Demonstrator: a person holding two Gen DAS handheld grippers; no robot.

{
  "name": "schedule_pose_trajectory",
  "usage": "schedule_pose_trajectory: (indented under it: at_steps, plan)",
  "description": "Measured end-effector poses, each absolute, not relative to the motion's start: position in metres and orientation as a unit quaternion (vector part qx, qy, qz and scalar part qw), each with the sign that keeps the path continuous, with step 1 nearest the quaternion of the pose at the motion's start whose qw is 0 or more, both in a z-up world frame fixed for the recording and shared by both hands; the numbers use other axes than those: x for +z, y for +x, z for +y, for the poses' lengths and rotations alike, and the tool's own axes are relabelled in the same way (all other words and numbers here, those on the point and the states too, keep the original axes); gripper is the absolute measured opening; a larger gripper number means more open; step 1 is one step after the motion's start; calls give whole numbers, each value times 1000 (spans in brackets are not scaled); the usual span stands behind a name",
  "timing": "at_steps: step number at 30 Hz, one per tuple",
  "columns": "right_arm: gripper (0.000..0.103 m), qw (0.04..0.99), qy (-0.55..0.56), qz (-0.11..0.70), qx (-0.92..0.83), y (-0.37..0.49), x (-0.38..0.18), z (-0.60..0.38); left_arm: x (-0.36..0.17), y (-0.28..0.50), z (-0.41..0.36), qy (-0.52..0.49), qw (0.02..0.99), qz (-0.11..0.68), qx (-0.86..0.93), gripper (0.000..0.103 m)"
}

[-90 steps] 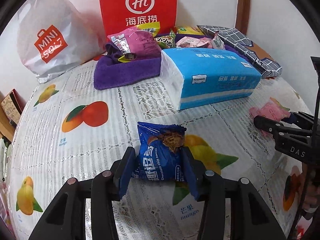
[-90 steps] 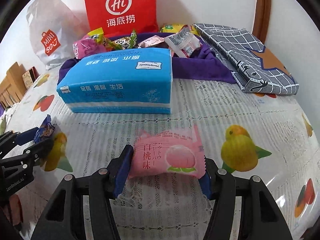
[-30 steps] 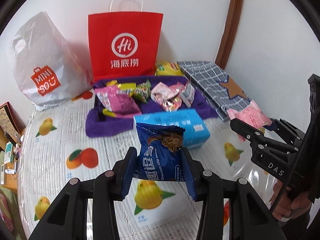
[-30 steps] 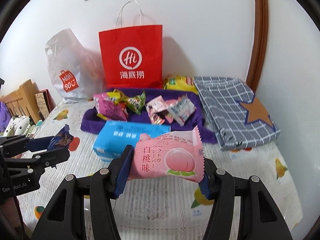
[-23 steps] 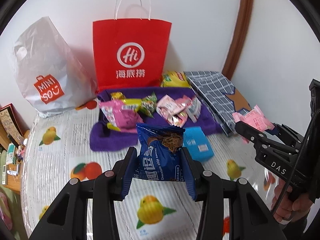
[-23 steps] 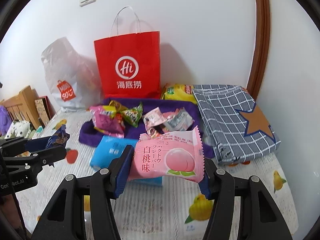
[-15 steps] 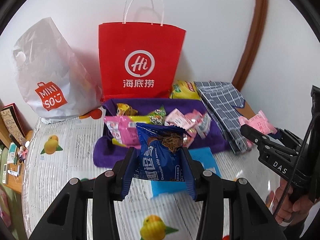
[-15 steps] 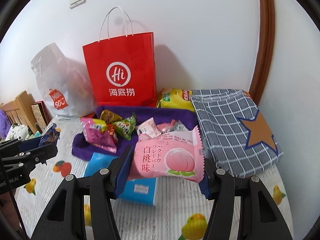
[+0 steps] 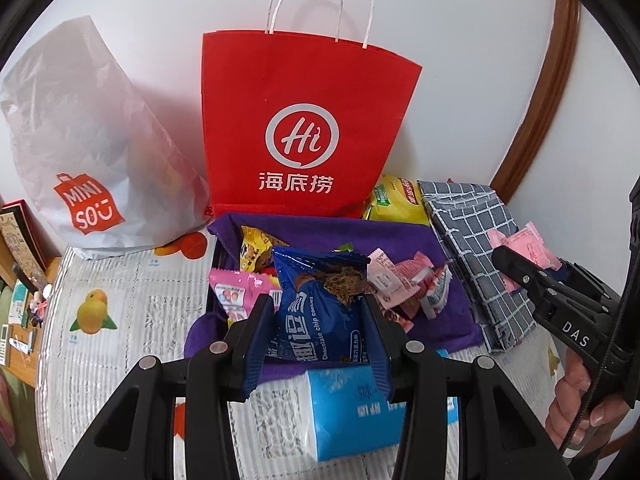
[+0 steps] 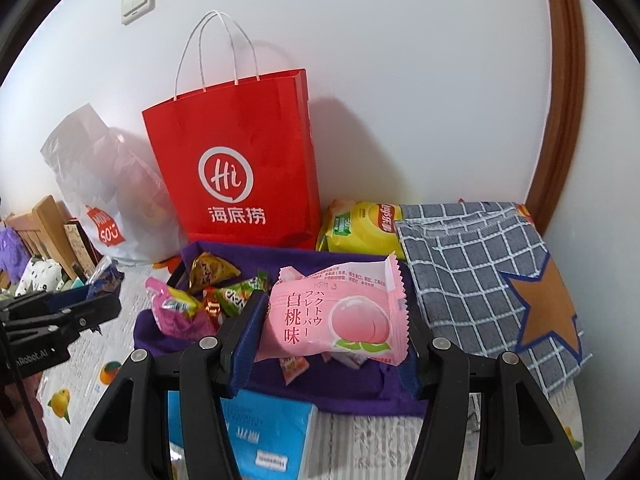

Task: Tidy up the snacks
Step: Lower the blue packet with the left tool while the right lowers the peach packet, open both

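My left gripper (image 9: pixel 318 308) is shut on a blue chocolate chip cookie packet (image 9: pixel 320 312), held in the air above the purple cloth tray (image 9: pixel 320 228) that holds several snack packets. My right gripper (image 10: pixel 332 316) is shut on a pink peach-flavour packet (image 10: pixel 336 316), also in the air over the purple tray (image 10: pixel 348 384). In the left wrist view the right gripper (image 9: pixel 520 268) shows at the right edge with the pink packet (image 9: pixel 524 244) in it. The left gripper (image 10: pixel 92 292) appears at the left of the right wrist view.
A red paper bag (image 9: pixel 304 120) and a white plastic bag (image 9: pixel 80 140) stand against the wall behind the tray. A yellow chip bag (image 10: pixel 360 224) and a grey checked cloth (image 10: pixel 480 264) lie to the right. A blue tissue pack (image 9: pixel 360 408) lies in front of the tray.
Both grippers have carried their packets forward over the tissue pack toward the purple tray and red bag, which now look larger and closer. Neither grip has changed.
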State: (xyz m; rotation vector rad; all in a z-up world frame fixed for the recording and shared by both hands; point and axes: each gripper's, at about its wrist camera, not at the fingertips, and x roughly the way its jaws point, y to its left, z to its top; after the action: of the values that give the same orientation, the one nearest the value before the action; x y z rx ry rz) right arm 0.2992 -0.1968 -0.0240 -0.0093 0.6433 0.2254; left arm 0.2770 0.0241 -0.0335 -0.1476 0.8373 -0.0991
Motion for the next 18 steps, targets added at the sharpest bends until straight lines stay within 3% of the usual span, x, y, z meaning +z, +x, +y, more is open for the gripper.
schedule_pose_trajectory:
  at_steps: [18]
  plan:
    - [58, 940, 13, 313, 138, 353, -26, -185, -28, 318, 28, -75, 912, 402, -41, 42]
